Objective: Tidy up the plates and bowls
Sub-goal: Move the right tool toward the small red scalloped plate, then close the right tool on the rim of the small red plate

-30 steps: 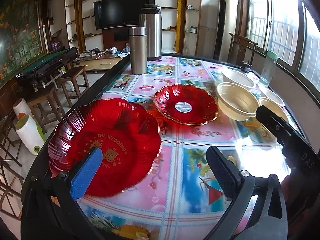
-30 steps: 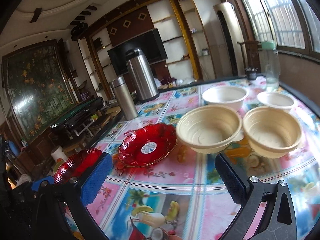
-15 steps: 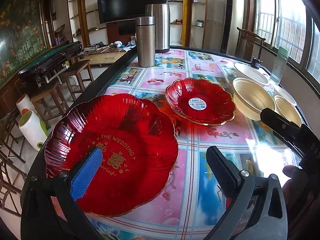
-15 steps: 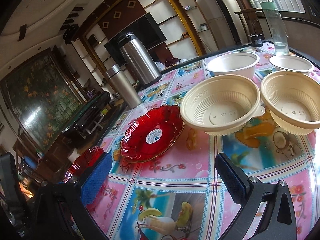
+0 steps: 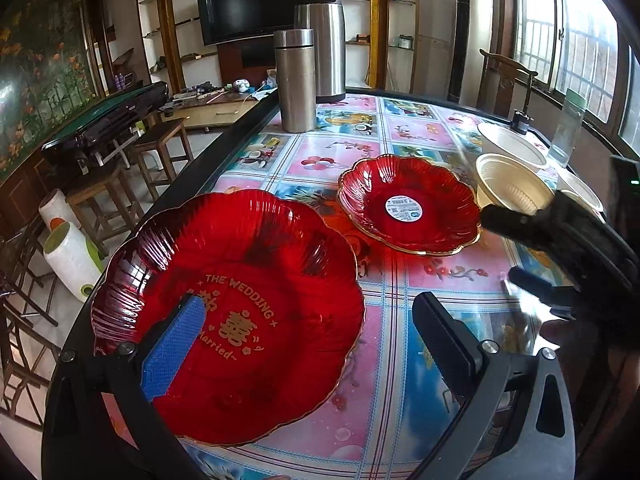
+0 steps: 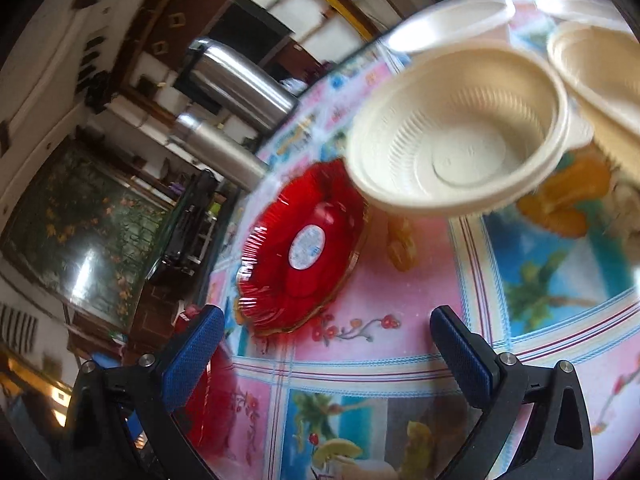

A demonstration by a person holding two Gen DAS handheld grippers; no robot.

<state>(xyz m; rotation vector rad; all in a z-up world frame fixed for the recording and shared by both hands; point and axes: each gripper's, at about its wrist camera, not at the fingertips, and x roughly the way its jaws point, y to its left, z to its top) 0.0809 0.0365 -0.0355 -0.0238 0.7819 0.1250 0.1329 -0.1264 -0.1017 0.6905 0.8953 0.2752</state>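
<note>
Approach step: the left gripper (image 5: 316, 344), jaws apart, hovers over the large plate (image 5: 228, 312) at the table's near edge. The right gripper (image 6: 328, 352) (jaws apart, empty) faces the small plate (image 6: 300, 248) beside the bowl (image 6: 460, 132). Next: grip a rim.

Large plate (image 5: 240, 300) on counter (image 5: 400, 360), near left edge. Small plate (image 5: 408, 204) farther, to right. Bowl (image 5: 512, 188) just right of small plate; second bowl (image 5: 508, 146) behind it, two more bowls at far right (image 5: 580, 196). Flask (image 5: 295, 80) far left; taller jug (image 5: 322, 40) just behind it.
</note>
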